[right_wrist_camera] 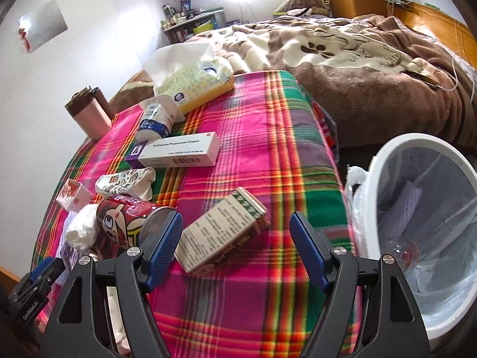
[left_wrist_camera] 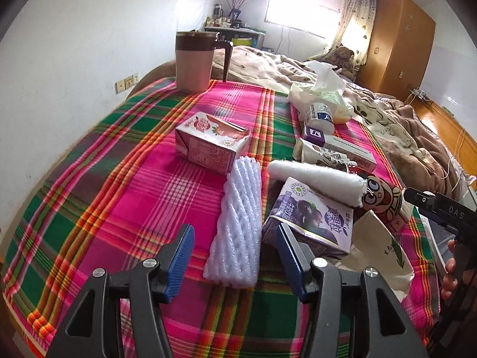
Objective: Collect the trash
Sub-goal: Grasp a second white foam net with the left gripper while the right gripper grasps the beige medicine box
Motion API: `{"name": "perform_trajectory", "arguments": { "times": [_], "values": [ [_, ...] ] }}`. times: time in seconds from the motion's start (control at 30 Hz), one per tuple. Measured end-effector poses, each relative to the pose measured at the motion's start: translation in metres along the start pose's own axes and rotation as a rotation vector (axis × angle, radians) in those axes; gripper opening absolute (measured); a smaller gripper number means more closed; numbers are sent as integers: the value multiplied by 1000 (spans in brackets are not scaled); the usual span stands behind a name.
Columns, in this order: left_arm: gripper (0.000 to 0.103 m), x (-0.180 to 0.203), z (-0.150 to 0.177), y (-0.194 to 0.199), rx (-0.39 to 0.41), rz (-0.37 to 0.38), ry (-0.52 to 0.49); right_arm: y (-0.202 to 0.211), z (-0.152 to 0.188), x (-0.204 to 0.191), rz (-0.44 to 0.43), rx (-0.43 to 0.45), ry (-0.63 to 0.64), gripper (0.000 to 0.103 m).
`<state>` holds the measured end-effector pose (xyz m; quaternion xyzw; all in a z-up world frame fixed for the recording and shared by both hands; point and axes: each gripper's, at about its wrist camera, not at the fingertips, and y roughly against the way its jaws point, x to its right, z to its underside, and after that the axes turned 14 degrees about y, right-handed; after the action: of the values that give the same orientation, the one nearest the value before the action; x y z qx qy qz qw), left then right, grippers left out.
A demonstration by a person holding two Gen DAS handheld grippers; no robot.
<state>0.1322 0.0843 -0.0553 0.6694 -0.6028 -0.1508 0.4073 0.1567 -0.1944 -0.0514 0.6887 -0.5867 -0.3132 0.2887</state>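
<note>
The left gripper (left_wrist_camera: 235, 256) hangs released, jaws apart over the near end of a white foam net (left_wrist_camera: 237, 220), pads clear of it. The net lies flat on the plaid cloth (left_wrist_camera: 125, 197), its long axis running near to far. A purple carton (left_wrist_camera: 310, 223) sits just right of it, behind the right pad; a pink carton (left_wrist_camera: 208, 143) lies at its far end. The right gripper (right_wrist_camera: 237, 250) is also released, empty, jaws wide around the near end of a brown carton (right_wrist_camera: 220, 235) pointing far-right. One red can (right_wrist_camera: 128, 223) lies beside its left pad. One white bin (right_wrist_camera: 423, 232) stands right, off the cloth.
</note>
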Motion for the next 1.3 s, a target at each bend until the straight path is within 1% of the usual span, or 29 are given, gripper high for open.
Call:
{"name": "perform_trajectory", "arguments": {
  "times": [0.17, 0.27, 0.33, 0.37, 0.4, 0.43, 0.53, 0.77, 0.83, 0.87, 0.9, 1.03, 1.1, 1.13, 1.17, 1.27, 1.3],
  "values": [
    [56, -4, -4, -13, -24, -35, -19, -8, -2, -5, -5, -22, 6, 76],
    [56, -9, -5, -21, -50, -32, -10, -13, -2, -7, -5, -41, 9, 76],
    [56, -11, -6, -23, -54, -36, -6, -16, -2, -9, -11, -47, 13, 75],
    [56, -10, -6, -23, -52, -39, -11, -17, -2, -10, -13, -50, 18, 71],
    [56, -10, -6, -25, -54, -40, -13, -18, -1, -11, -15, -59, 24, 66],
    [56, -10, -7, -26, -60, -37, -14, -18, 0, -11, -17, -65, 28, 65],
    [56, -10, -9, -28, -59, -39, -19, -15, 4, -10, -26, -71, 41, 63],
    [56, -8, -16, -34, -68, -33, -37, -6, 13, -3, 1, -83, 66, 61],
    [56, -5, -17, -38, -76, -36, -48, -8, 13, -1, 5, -97, 69, 58],
    [56, -5, -17, -39, -77, -36, -51, -9, 14, -1, 16, -100, 77, 54],
    [56, -4, -18, -40, -78, -35, -50, -10, 14, -2, 29, -102, 85, 51],
    [56, -6, -23, -40, -86, -3, -13, -10, 14, -3, 33, -94, 91, 51],
    [56, -6, -23, -42, -87, -4, -7, -10, 15, -3, 33, -94, 94, 51],
    [55, -6, -23, -42, -84, -6, -10, -10, 15, -3, 34, -93, 94, 51],
    [51, -6, -23, -42, -82, -5, -12, -9, 15, -3, 33, -91, 92, 51],
    [44, -4, -24, -42, -82, 1, -20, -10, 16, -3, 30, -88, 88, 50],
    [42, -3, -23, -42, -84, 3, -25, -9, 17, -3, 31, -86, 88, 50]
  ]
}}
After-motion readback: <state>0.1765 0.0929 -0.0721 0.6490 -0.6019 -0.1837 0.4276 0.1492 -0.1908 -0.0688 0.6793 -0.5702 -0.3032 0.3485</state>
